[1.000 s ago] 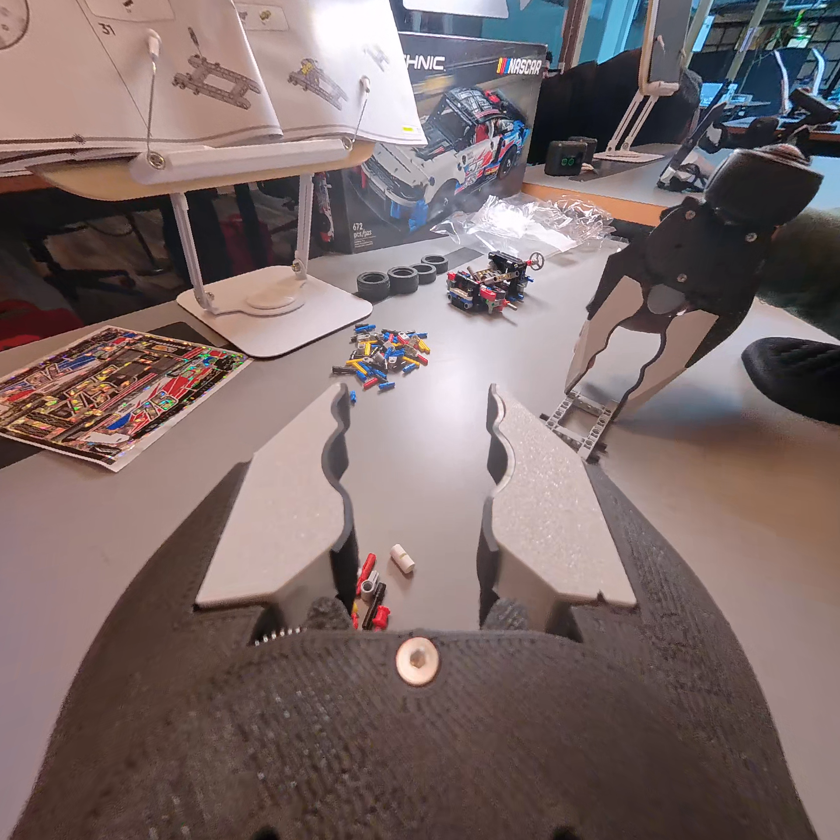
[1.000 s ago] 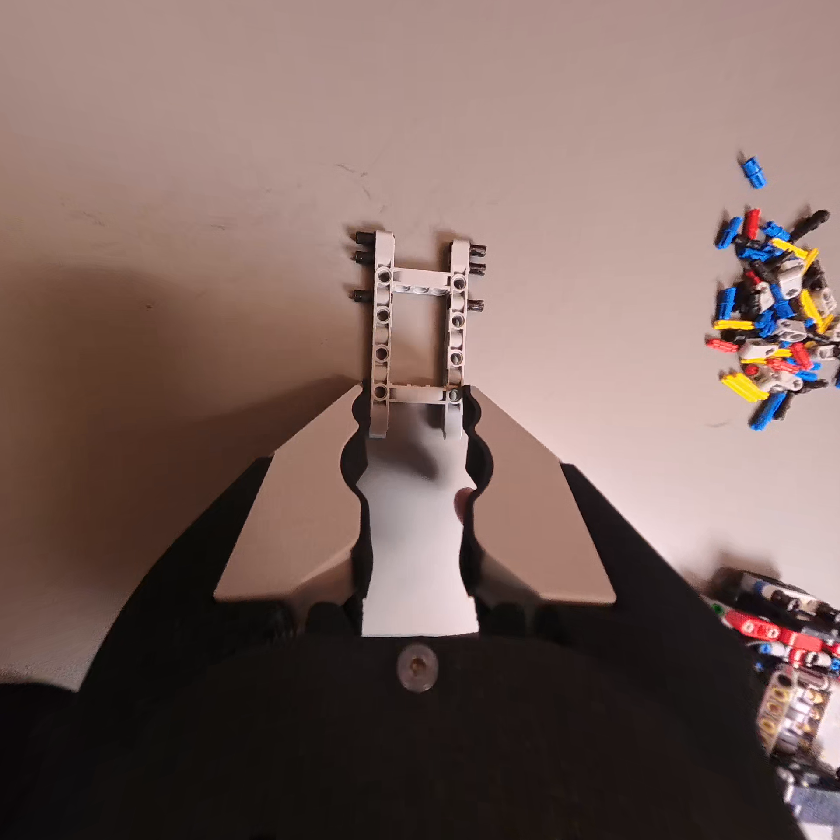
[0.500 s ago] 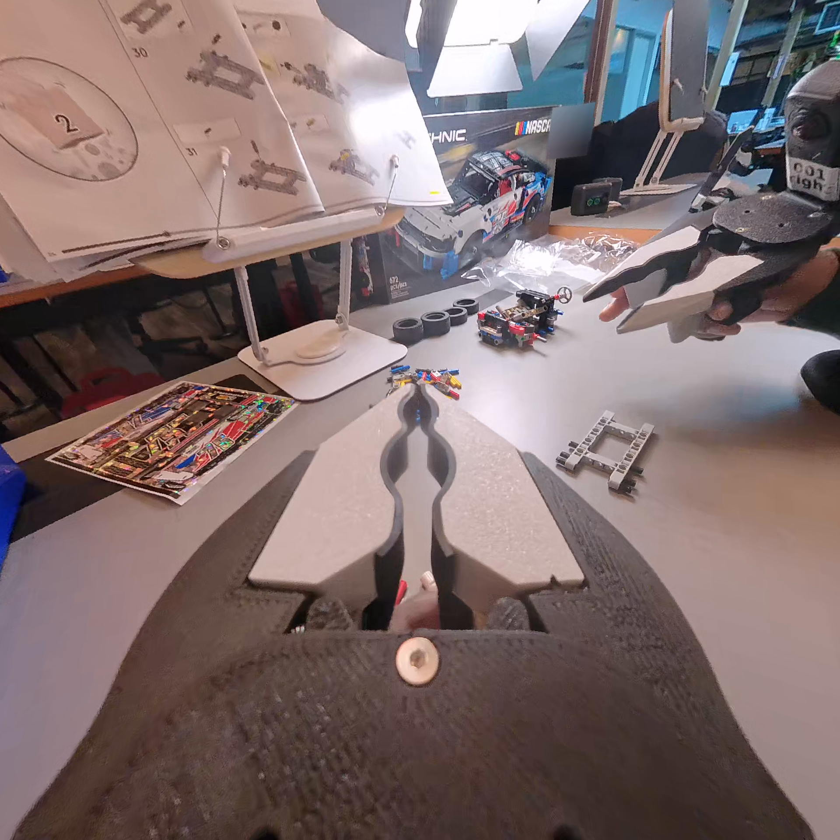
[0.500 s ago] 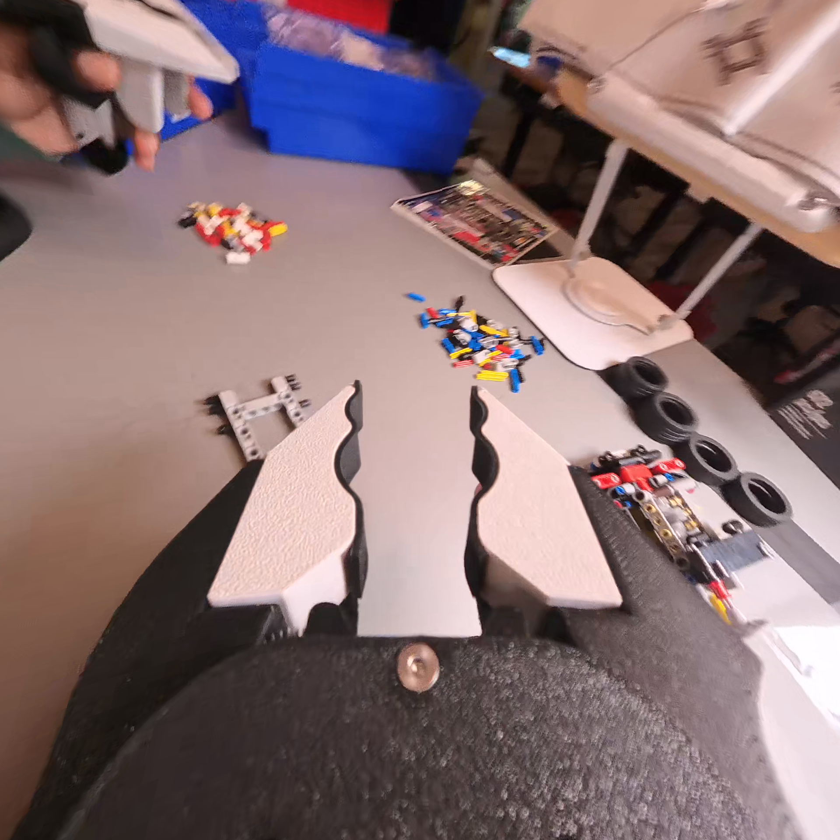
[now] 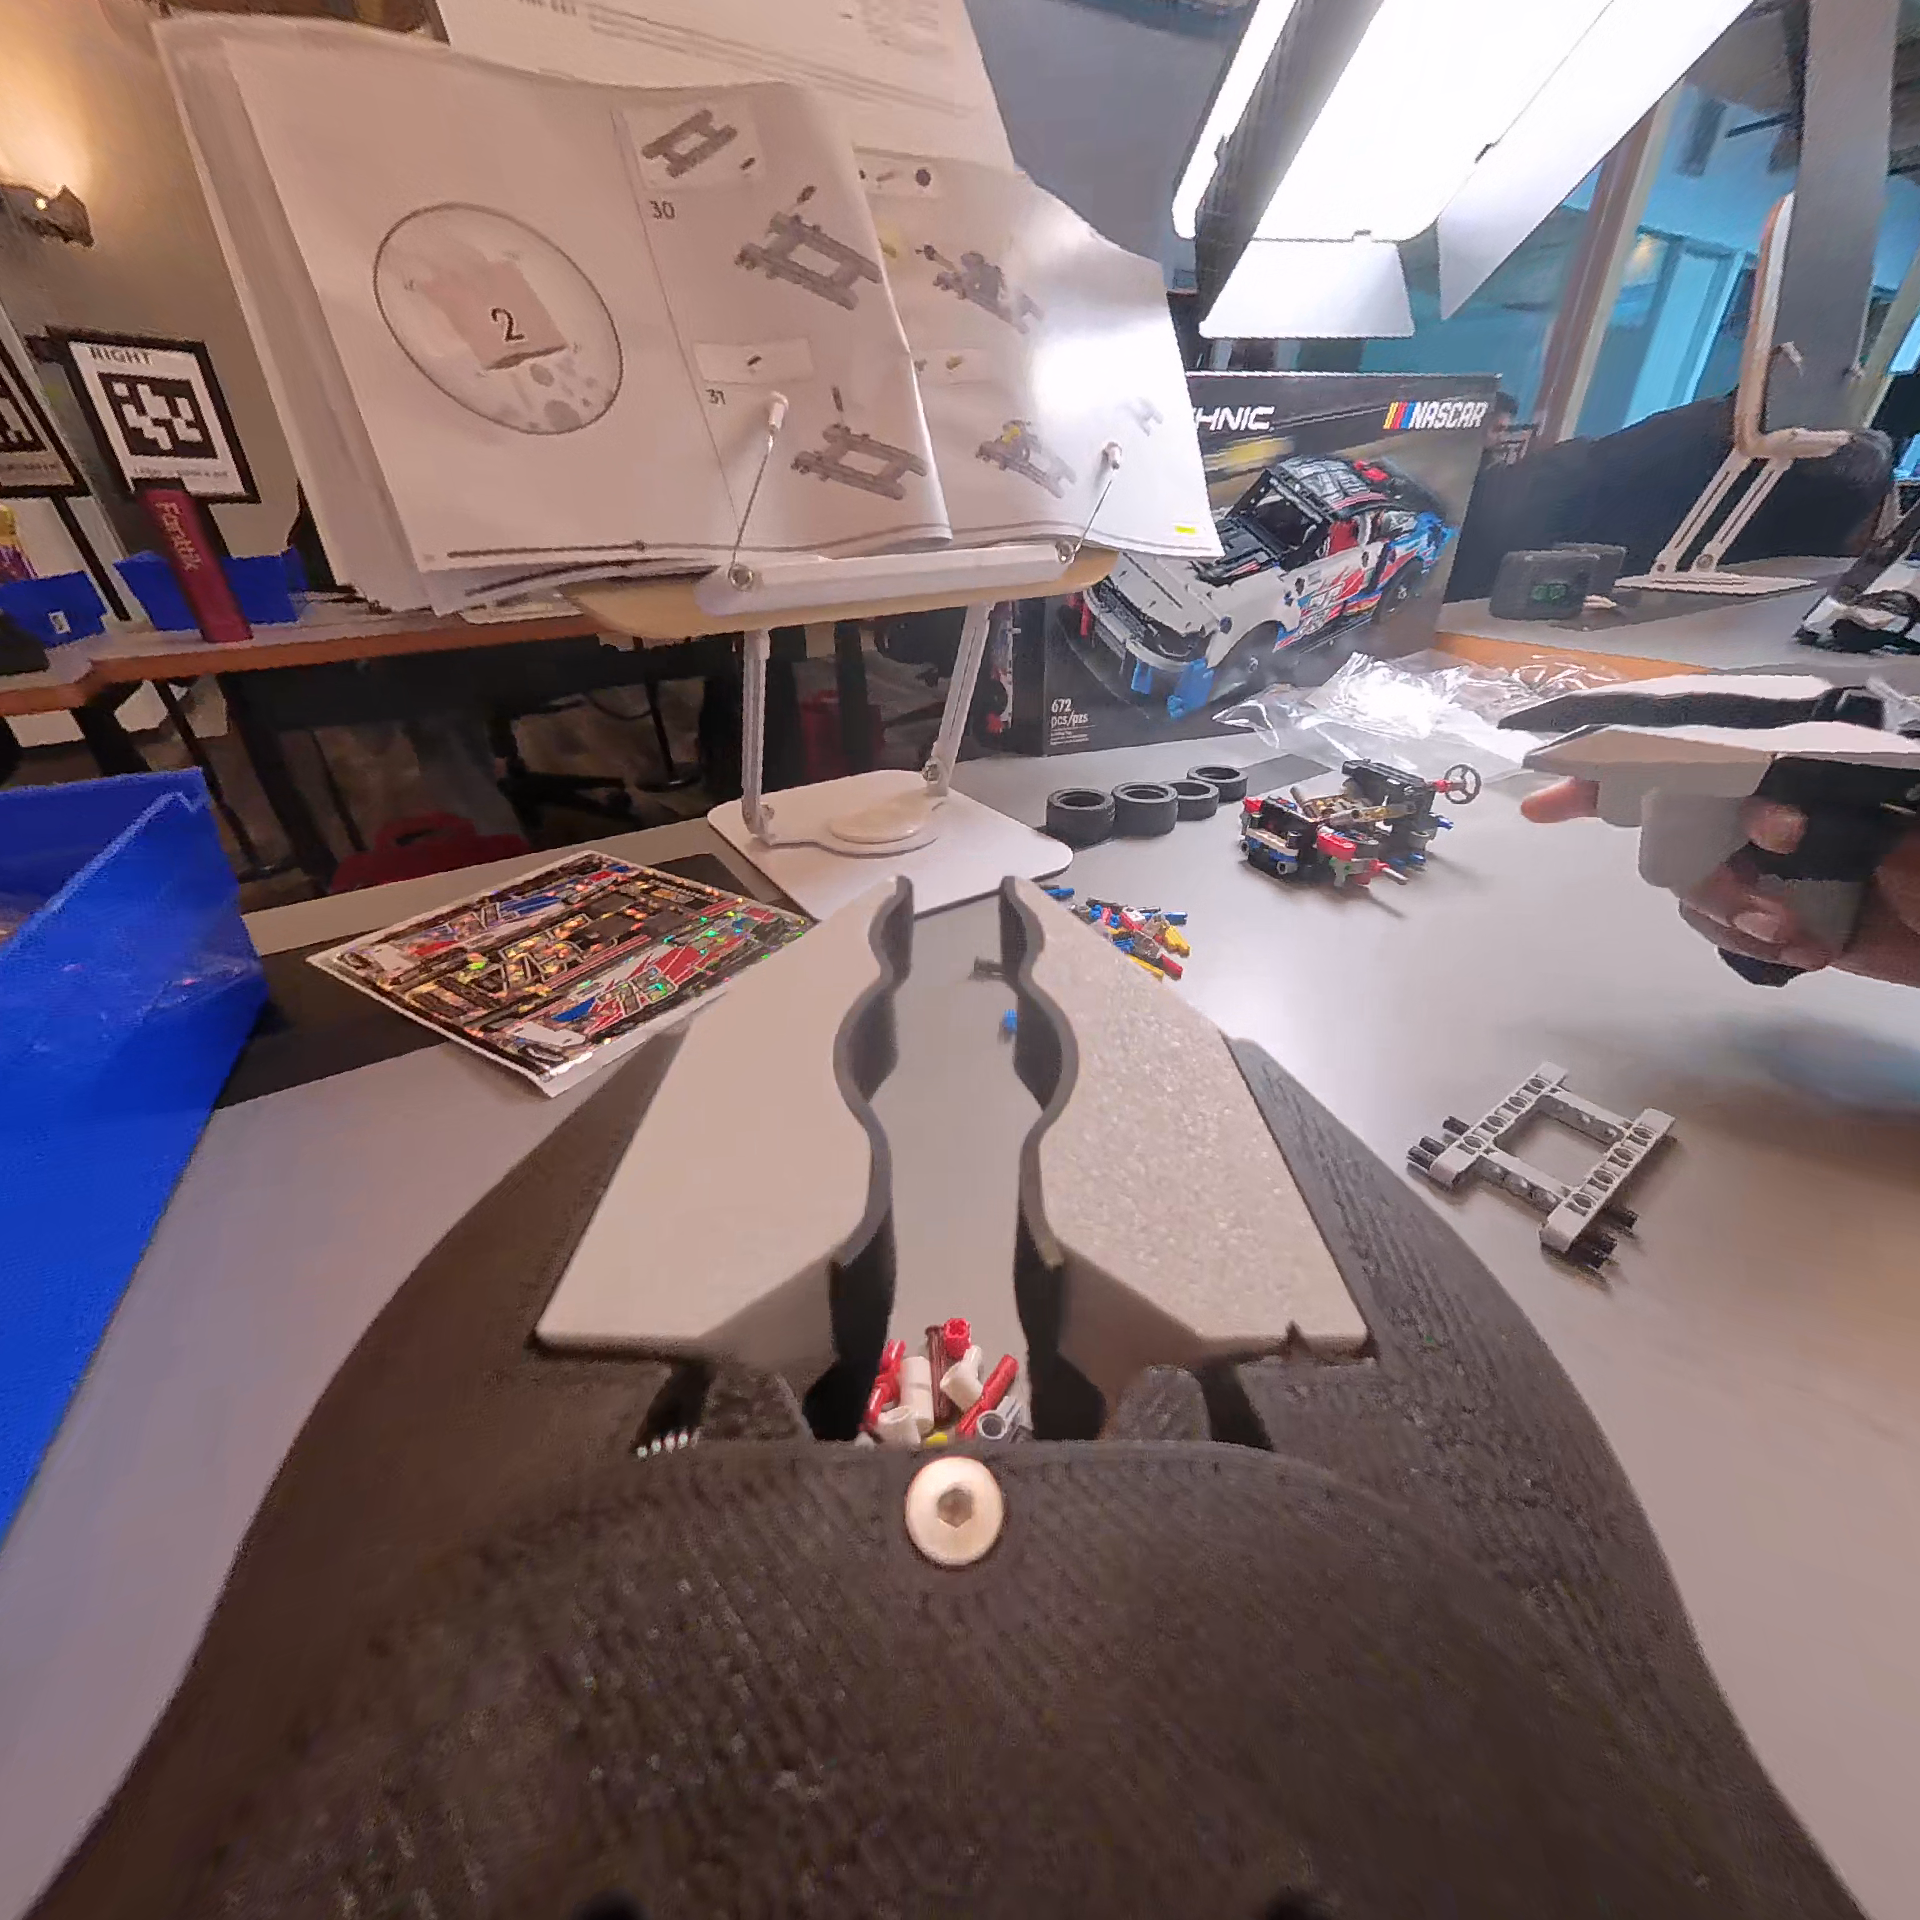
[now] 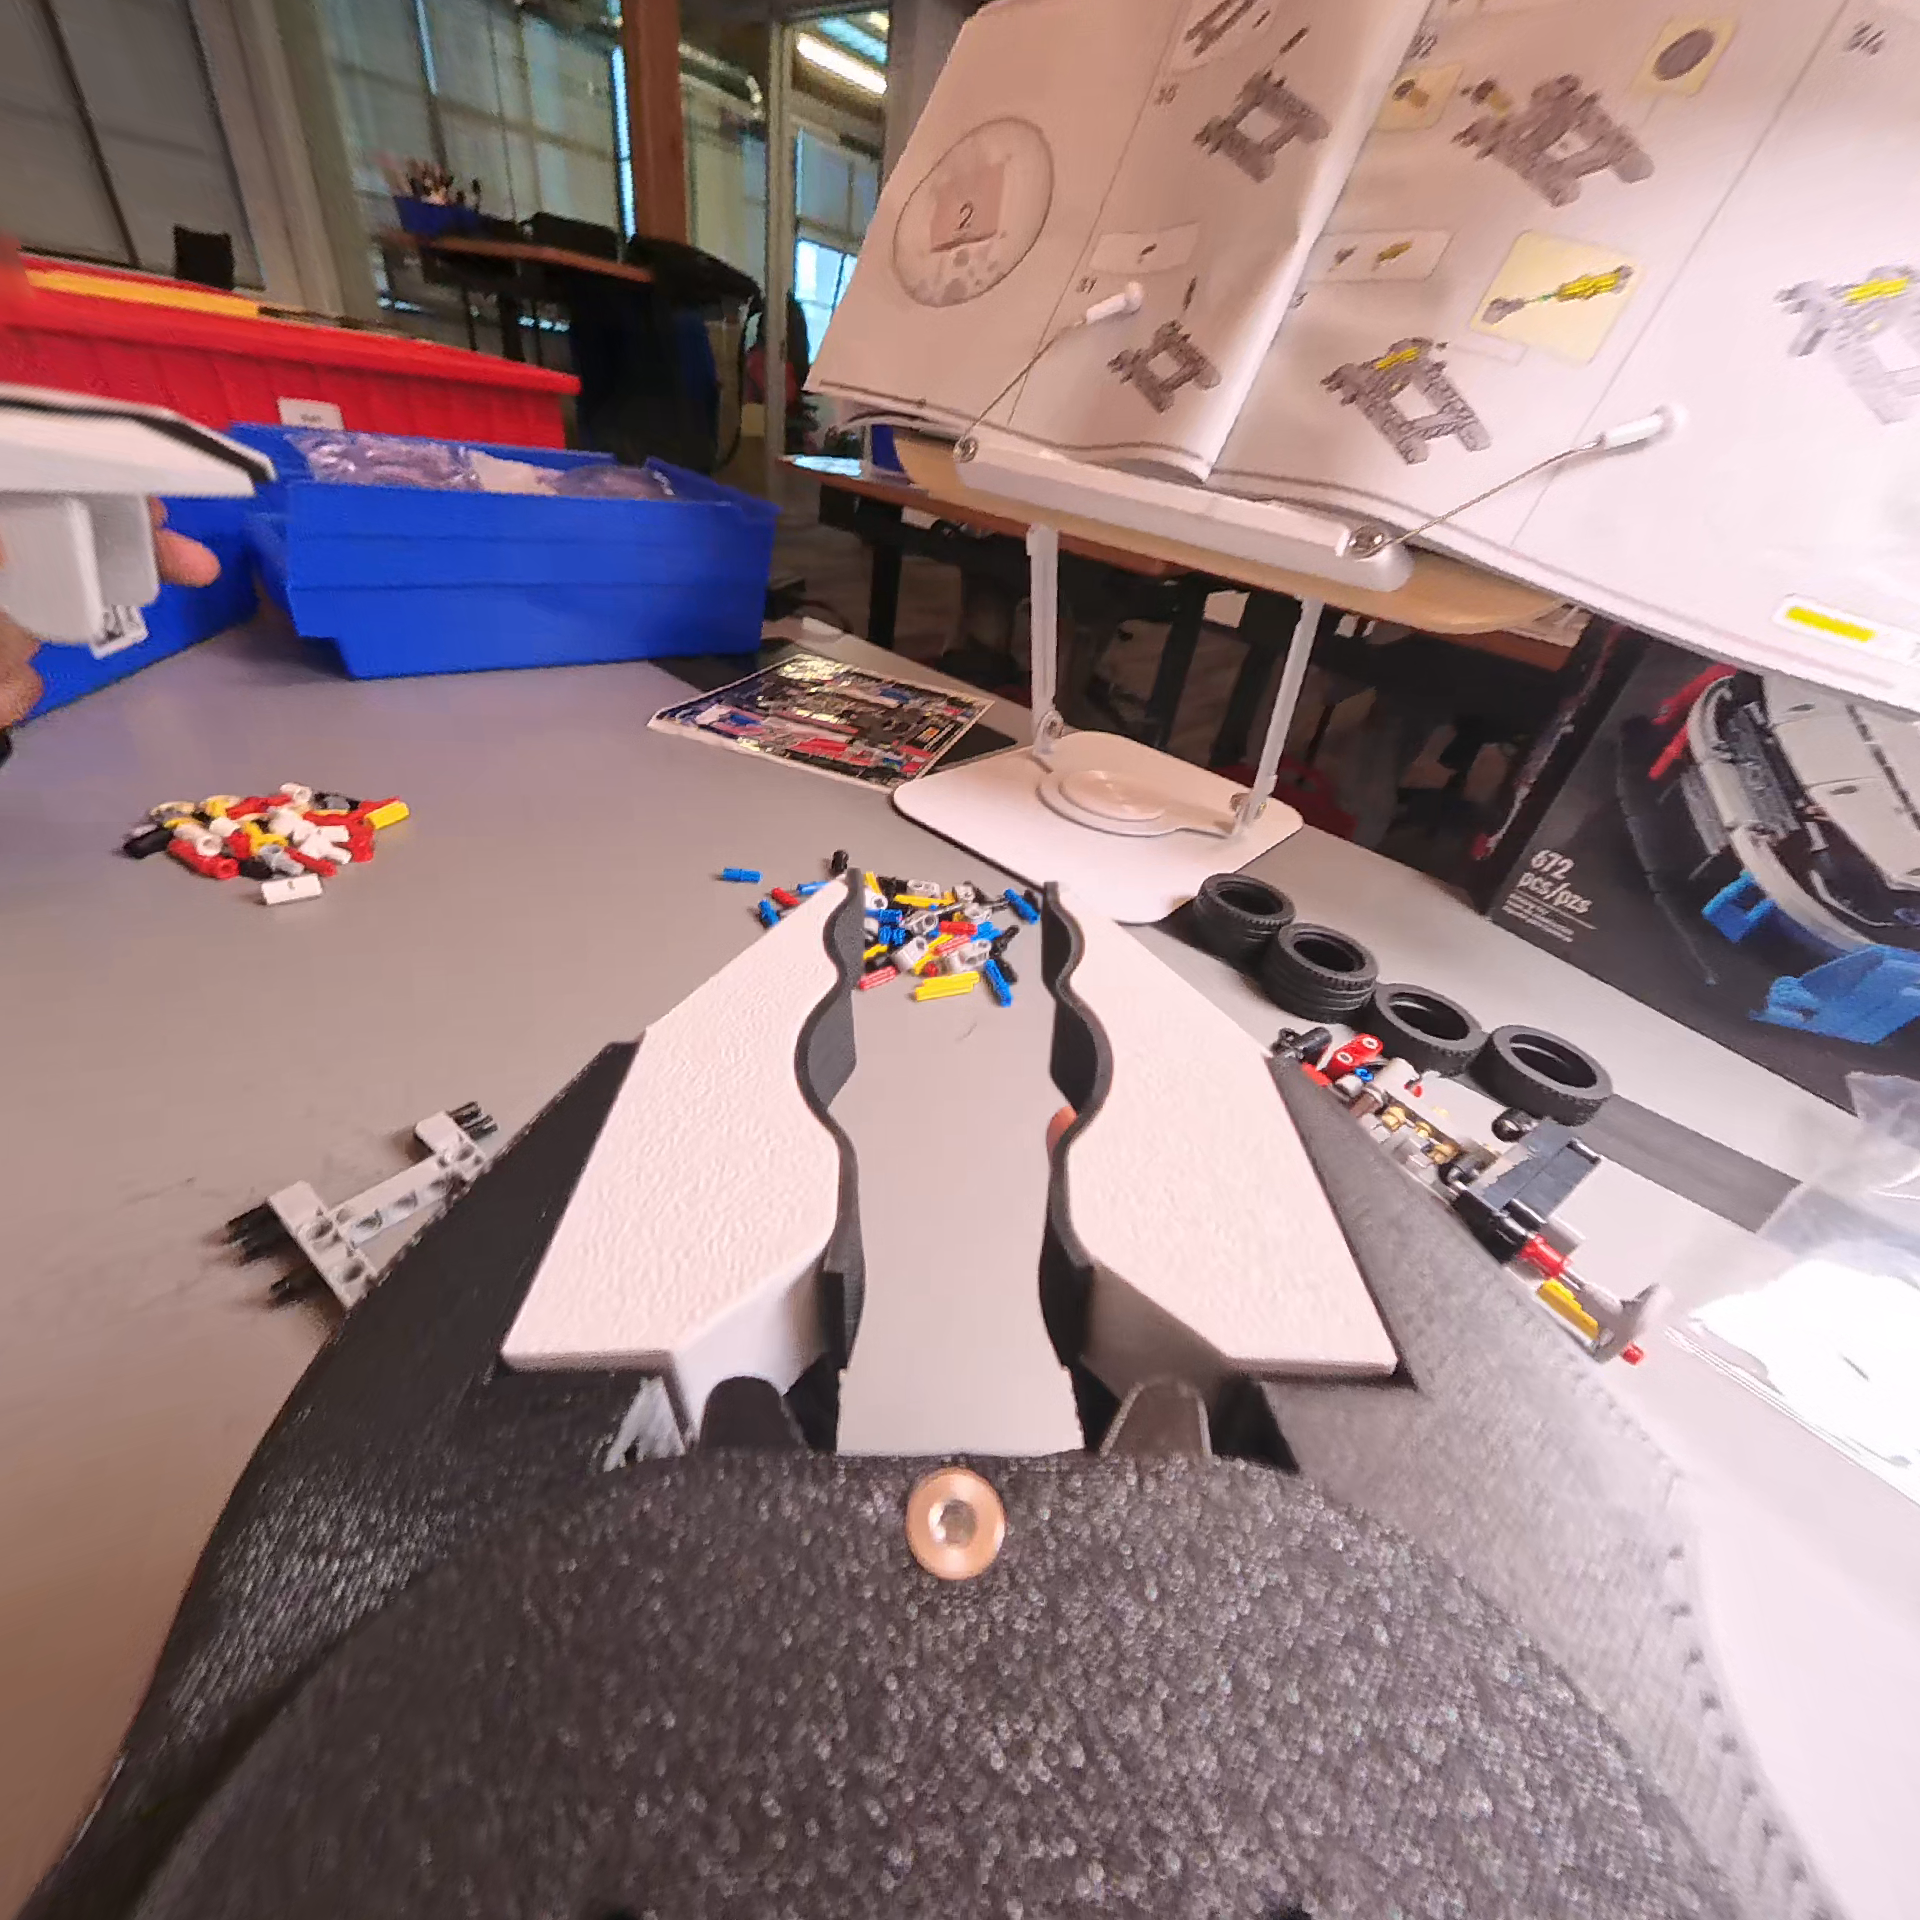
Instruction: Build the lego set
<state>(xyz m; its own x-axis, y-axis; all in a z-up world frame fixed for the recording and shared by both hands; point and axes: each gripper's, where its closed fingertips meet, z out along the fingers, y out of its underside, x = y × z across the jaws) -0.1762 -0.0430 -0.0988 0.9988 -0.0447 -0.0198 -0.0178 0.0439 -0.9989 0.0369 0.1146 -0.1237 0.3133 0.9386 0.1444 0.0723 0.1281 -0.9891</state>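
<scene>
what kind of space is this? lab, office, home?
Probably a shared workshop or lab: stackable blue plastic bins, black-and-white fiducial marker signs, and further grey work tables behind under long ceiling lights.

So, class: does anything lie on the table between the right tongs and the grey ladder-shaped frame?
Nothing visible does. The grey frame lies flat on bare table, apart from the loose pieces. The right tongs hang open and empty above and beyond it. In the right wrist view, only the tongs' own body covers part of the frame.

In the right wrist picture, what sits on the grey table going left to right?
Red-and-white parts pile → grey frame → blue-and-yellow parts pile → tyres → set box.
</scene>
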